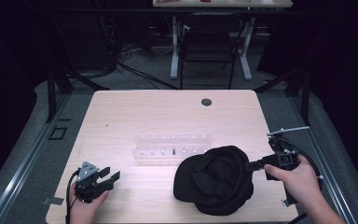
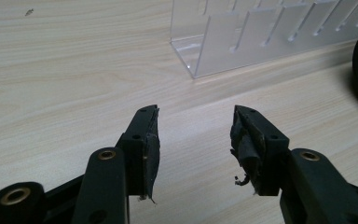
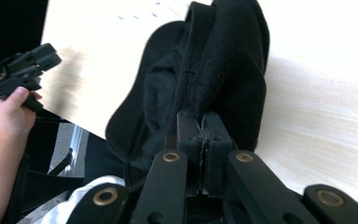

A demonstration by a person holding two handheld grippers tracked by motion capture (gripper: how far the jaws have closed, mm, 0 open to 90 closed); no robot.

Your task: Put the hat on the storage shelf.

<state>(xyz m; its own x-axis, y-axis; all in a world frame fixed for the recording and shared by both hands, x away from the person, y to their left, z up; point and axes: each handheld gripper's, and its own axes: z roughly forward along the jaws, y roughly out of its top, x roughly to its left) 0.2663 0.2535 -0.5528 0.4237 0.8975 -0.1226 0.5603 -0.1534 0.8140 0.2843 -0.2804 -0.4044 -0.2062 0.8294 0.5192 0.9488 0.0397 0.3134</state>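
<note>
Pale wood of the table (image 1: 121,112) carried a clear rack (image 1: 172,149), with a black cap (image 1: 216,179) just before it. The right gripper (image 1: 254,164) pinched the cap's edge, so lifting seemed barely begun; the left gripper (image 1: 109,176) rested spread and empty, well apart.

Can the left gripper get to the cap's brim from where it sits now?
Probably yes. The left gripper is open and empty, and only bare table lies between it and the black cap, whose brim faces it. The right gripper is shut on the cap's far edge.
</note>
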